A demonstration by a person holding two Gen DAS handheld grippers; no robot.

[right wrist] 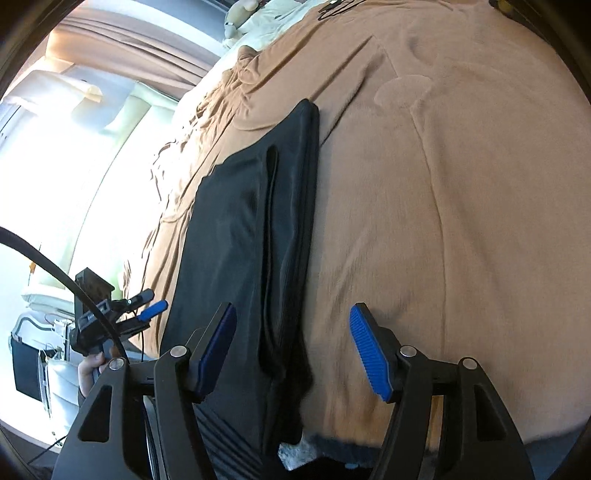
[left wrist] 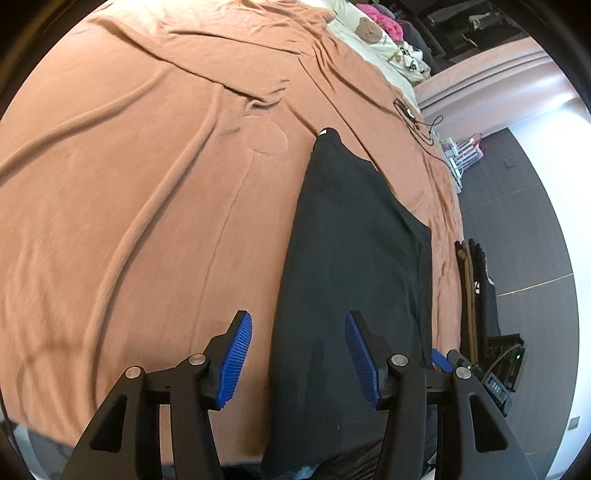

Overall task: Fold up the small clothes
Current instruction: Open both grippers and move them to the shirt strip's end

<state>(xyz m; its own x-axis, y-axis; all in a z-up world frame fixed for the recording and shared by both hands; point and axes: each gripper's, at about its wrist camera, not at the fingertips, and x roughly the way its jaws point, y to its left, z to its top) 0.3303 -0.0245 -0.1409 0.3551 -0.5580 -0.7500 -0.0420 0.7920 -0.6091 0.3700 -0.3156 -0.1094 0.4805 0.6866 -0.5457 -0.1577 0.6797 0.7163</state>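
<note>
A black garment (left wrist: 354, 236) lies folded into a long narrow strip on the tan bedspread (left wrist: 129, 184). It runs away from me in both views, and its folded edge shows in the right wrist view (right wrist: 266, 221). My left gripper (left wrist: 298, 325) is open and empty, above the strip's near left edge. My right gripper (right wrist: 293, 315) is open and empty, above the strip's near right edge. The left gripper also shows in the right wrist view (right wrist: 146, 306), held by a hand at the left.
Pillows and soft toys (left wrist: 373, 31) lie at the far end of the bed. A black cable (left wrist: 417, 122) lies on the bedspread near the right edge. The bed's side drops to dark floor (left wrist: 517, 221). A bright window and curtains (right wrist: 74, 110) are at the left.
</note>
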